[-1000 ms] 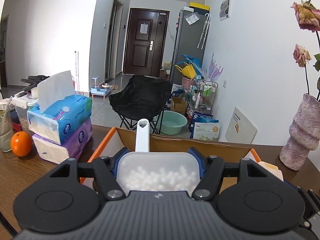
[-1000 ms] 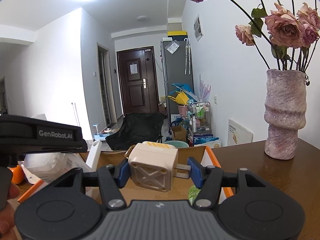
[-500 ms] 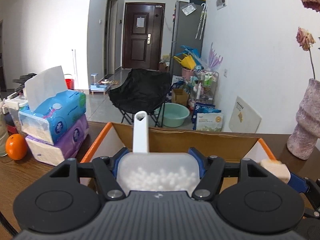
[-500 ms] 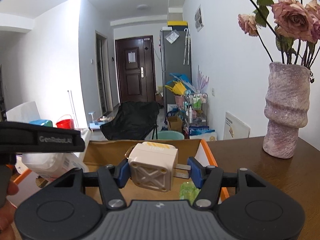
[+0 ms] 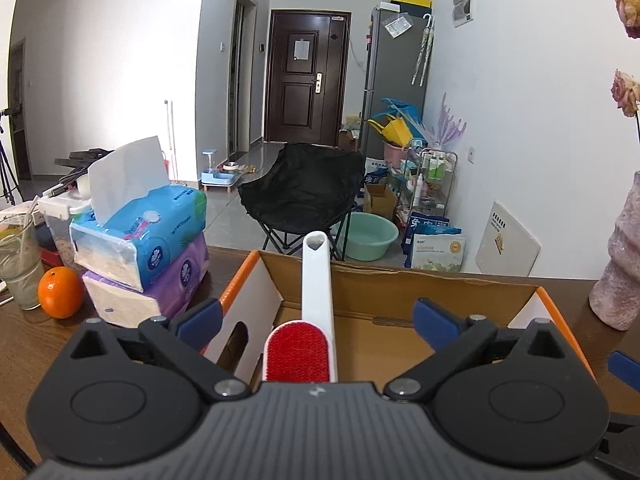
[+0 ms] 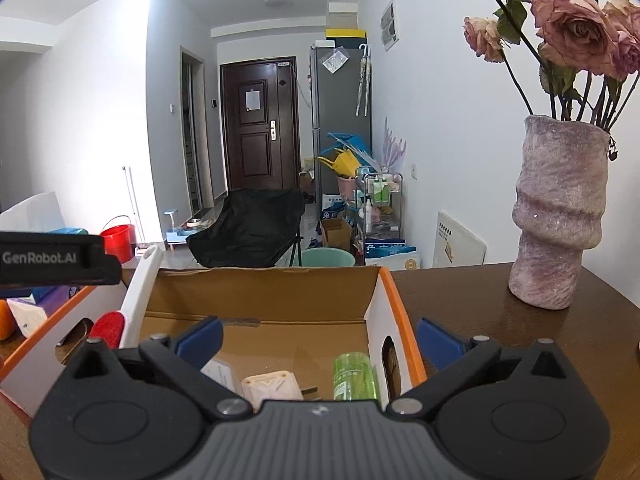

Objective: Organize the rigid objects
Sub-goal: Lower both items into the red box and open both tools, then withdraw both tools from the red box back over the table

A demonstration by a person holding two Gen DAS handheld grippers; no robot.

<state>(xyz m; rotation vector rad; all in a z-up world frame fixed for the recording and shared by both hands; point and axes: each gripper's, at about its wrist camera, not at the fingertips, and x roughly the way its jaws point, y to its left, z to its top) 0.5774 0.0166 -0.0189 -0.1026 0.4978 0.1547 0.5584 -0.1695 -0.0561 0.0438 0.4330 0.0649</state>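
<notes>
both grippers, left gripper (image 5: 316, 316) and right gripper (image 6: 318, 336), hover with fingers spread, holding nothing. the lint brush (image 5: 310, 320) leans at the cardboard box's (image 6: 260, 280) 9 o'clock wall, the plug adapter (image 6: 272, 386) lying inside; a nudge could topple the brush out.

Lint brush (image 5: 316, 300), charger (image 6: 272, 388) inside box (image 6: 394, 308)

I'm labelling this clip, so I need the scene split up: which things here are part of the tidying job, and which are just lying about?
Part of the job:
cardboard box
lint brush
white plug adapter
green bottle
left gripper and right gripper, both open

Lying about:
tissue packs
orange
vase
glass
</notes>
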